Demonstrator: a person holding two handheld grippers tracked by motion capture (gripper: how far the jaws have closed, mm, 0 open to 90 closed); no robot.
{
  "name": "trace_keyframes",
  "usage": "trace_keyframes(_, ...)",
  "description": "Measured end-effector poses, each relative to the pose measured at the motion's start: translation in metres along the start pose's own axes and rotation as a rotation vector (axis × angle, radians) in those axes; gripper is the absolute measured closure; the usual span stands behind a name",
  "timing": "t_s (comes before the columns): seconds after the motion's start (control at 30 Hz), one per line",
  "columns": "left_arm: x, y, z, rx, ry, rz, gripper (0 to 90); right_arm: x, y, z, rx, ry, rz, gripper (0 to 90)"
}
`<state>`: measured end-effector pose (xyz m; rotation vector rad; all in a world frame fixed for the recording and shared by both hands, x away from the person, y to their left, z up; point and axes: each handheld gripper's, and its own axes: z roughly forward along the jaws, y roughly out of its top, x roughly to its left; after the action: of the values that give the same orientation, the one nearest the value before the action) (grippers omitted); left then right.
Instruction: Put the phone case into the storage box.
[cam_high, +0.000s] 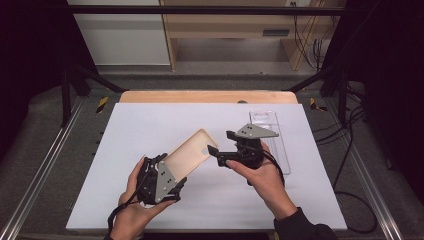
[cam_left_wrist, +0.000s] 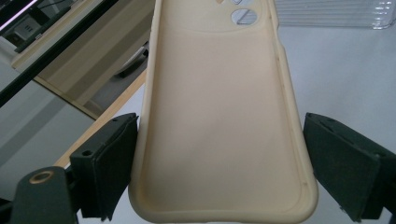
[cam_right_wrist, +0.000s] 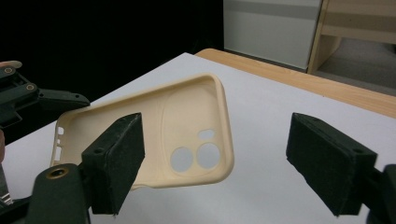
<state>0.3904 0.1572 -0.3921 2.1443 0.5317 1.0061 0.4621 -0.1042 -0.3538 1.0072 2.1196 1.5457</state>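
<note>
Beige phone case (cam_left_wrist: 219, 116) — clamped (widthwise) in left hand-held gripper (cam_high: 159, 181).

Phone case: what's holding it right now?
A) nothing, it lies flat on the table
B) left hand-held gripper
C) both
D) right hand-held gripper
B: the beige phone case sits clamped between the left hand-held gripper pads; the right hand-held gripper stands open short of it.

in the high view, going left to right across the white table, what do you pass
left hand-held gripper → cream phone case held in it → right hand-held gripper → clear plastic tray toward the table's right edge
</note>
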Motion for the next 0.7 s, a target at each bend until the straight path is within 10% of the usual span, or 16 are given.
trace_keyframes(0.7,-0.006,0.011,-0.012,-0.041,0.013,0.022,12.1,-0.016,-0.017,0.019,0.046,0.114,0.143,46.3)
